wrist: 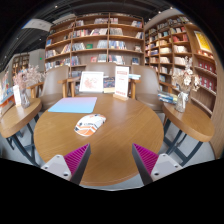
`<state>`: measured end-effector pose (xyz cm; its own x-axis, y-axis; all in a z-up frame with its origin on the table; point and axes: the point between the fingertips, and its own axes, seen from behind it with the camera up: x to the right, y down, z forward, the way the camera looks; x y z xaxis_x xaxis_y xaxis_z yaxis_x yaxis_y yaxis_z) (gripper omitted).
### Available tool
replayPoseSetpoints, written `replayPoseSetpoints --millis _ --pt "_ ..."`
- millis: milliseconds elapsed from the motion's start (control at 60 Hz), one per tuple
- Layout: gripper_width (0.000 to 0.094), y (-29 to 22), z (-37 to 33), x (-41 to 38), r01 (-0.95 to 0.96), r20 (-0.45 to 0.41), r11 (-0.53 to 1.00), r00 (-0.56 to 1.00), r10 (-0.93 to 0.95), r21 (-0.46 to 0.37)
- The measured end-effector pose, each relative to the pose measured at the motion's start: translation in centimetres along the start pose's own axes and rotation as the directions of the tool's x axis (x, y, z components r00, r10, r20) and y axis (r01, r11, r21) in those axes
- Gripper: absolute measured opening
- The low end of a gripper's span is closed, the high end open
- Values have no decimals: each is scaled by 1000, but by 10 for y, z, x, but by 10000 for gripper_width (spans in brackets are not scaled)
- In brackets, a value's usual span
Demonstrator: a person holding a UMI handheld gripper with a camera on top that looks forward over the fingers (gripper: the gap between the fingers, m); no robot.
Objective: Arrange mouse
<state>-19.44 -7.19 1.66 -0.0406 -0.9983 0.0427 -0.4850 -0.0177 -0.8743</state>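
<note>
Gripper (pixel 111 160) with its two magenta-padded fingers spread wide and empty, poised above the near edge of a round wooden table (pixel 125 140). The white computer mouse with red marking (pixel 89 124) lies on the table just ahead of the left finger, apart from both pads. Beyond it rests a pale blue rectangular mat (pixel 73 104), probably the place intended for the mouse. The approach step appears to be in hand; the next move calls for steering left and forward until the mouse sits between the pads, then closing. Upright display cards (pixel 121 82) stand farther back, clear of the path. Bookshelves (pixel 95 40) line the far wall.
</note>
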Motion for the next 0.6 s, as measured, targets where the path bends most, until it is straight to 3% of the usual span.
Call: replayPoseSetpoints --millis 367,600 --pt "858 9 9 -79 6 77 999 997 -4 -35" --pt "856 6 32 -94 17 62 999 998 -14 -48"
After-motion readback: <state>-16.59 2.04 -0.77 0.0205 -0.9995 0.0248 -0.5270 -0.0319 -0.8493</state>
